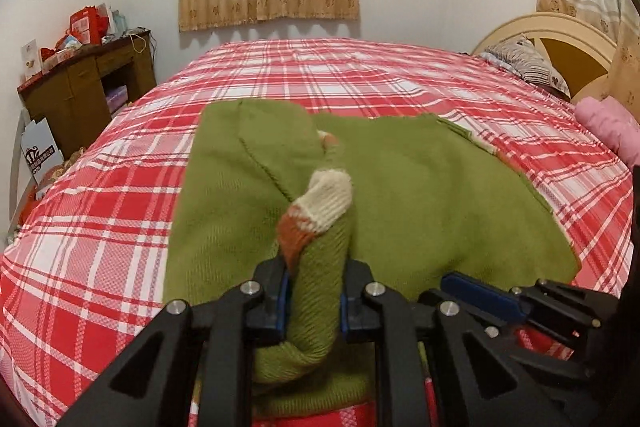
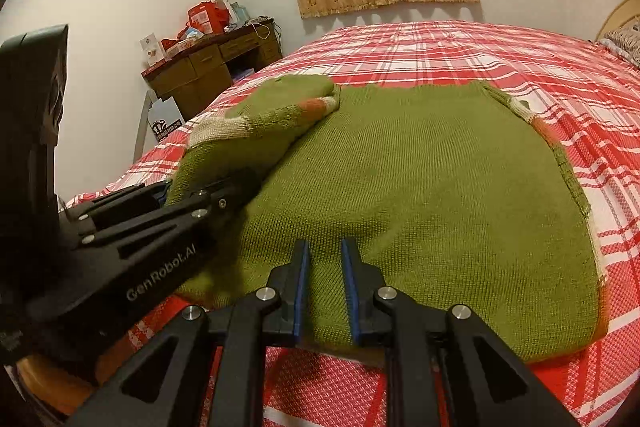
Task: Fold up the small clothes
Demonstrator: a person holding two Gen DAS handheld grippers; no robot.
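One green sweater (image 2: 420,203) is lying spread flat on the red plaid bed (image 2: 480,59), hem toward the near edge. Its left sleeve (image 1: 320,259) is being carried across the body, the cream cuff (image 1: 328,201) sticking up past the fingers. The left gripper (image 1: 314,301) is pinching that sleeve tight. The right gripper (image 2: 325,291) is resting over the hem with its jaws nearly closed; whether they are catching any knit, I cannot tell. The thick sleeve could be slipping free or twisting, leaving a crooked fold, and the tug could be dragging the body askew. Two grippers, one sweater, one pink bundle (image 1: 612,127) lying by the headboard.
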